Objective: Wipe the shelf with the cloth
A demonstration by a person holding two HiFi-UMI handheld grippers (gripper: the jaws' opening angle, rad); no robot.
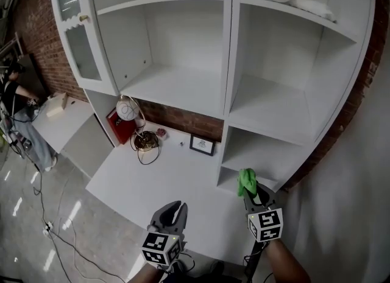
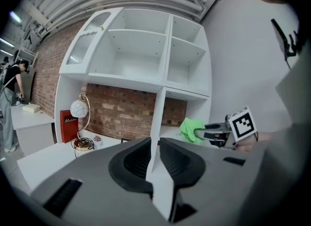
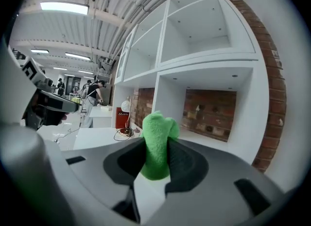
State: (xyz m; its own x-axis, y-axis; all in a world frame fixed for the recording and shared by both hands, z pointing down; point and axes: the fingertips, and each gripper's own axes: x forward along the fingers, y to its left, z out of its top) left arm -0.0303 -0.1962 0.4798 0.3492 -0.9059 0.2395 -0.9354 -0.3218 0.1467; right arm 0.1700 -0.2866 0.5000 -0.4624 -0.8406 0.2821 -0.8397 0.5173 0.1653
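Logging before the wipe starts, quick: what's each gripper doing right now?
Left gripper: closed, holding nothing.
Right gripper: closed on the green cloth.

The only lettering is a white word on the red box [image 2: 68,125] standing beside the lamp [image 2: 79,109]; it seems to start with a capital M, but the rest is too small and soft to read for sure. The marker cubes [image 1: 265,224] on the left gripper [image 1: 173,207] and the right gripper [image 1: 248,190] show black-and-white square patterns, with no letters or numbers. Whatever is printed inside the small black picture frame [image 1: 202,145] cannot be made out
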